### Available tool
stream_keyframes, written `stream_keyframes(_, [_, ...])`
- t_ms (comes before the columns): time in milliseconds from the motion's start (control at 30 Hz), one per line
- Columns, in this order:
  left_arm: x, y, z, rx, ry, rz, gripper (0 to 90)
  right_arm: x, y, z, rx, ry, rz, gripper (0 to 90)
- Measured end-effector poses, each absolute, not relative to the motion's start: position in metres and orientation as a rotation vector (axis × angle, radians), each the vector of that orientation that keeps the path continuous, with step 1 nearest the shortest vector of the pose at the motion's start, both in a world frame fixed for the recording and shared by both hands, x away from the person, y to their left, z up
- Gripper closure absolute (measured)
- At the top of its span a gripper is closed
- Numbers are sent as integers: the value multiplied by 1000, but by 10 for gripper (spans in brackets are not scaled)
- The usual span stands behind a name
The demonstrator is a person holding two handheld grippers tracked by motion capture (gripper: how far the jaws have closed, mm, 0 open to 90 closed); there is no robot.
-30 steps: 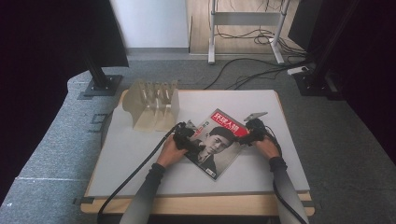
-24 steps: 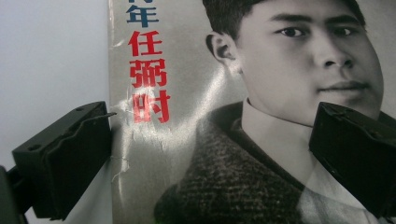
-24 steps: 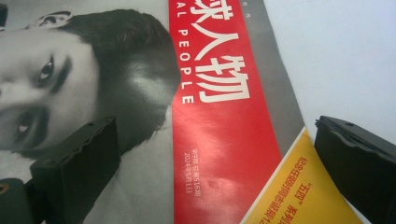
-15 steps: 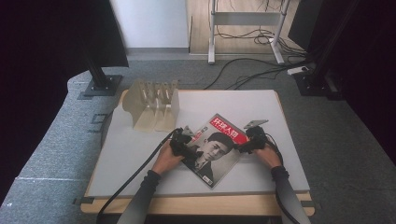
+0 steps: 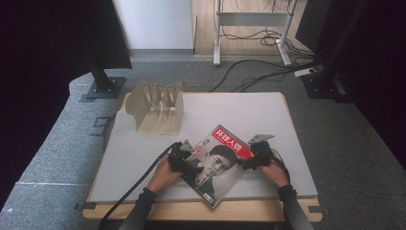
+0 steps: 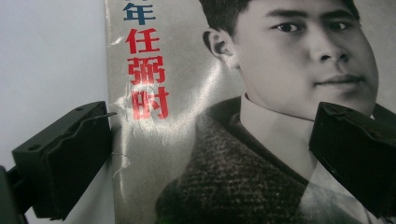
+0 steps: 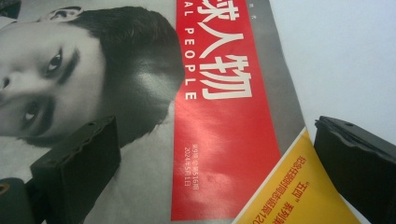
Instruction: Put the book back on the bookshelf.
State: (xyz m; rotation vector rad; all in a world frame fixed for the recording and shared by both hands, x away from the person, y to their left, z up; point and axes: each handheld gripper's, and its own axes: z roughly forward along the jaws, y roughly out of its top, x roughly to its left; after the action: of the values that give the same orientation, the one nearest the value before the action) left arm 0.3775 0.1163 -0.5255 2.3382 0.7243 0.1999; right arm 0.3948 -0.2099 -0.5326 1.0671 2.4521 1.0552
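The left gripper (image 6: 210, 158) has its two black jaws wide apart, one at 8 o'clock and the other at 4 o'clock. Between them lies the magazine (image 6: 243, 116), flat on the white table (image 6: 46, 60), with red characters near 11 o'clock and a printed portrait toward 1 o'clock. The jaw at 8 o'clock sits at the worn left edge of the magazine.

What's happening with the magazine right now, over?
Left gripper open, jaws astride the magazine's left edge. Right gripper open, low over its right edge. Magazine flat on the table, askew. Wooden rack stands well clear. Over.
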Motion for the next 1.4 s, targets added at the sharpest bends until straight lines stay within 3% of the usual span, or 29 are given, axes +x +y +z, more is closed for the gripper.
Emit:
stream_keyframes(267, [365,120,-525,2345,714,194,0,375,-209,-533,1053,2423,1061,20])
stream_keyframes(567, [369,129,-520,2363,735,149,0,348,-236,-525,1118,2366,1014,14])
stream_keyframes(933, [388,168,-507,2367,879,362,0,331,-229,-534,1099,2381,998,13])
stream_keyframes(1133, [395,182,-515,2331,947,335,0,332,-227,-535,1100,2379,996,0])
stream_keyframes(1233, [399,188,-517,2349,980,428,0,332,-228,-535,1098,2381,996,0])
stream_keyframes(1400, [397,190,-524,2303,968,353,0,335,-228,-535,1098,2374,992,0])
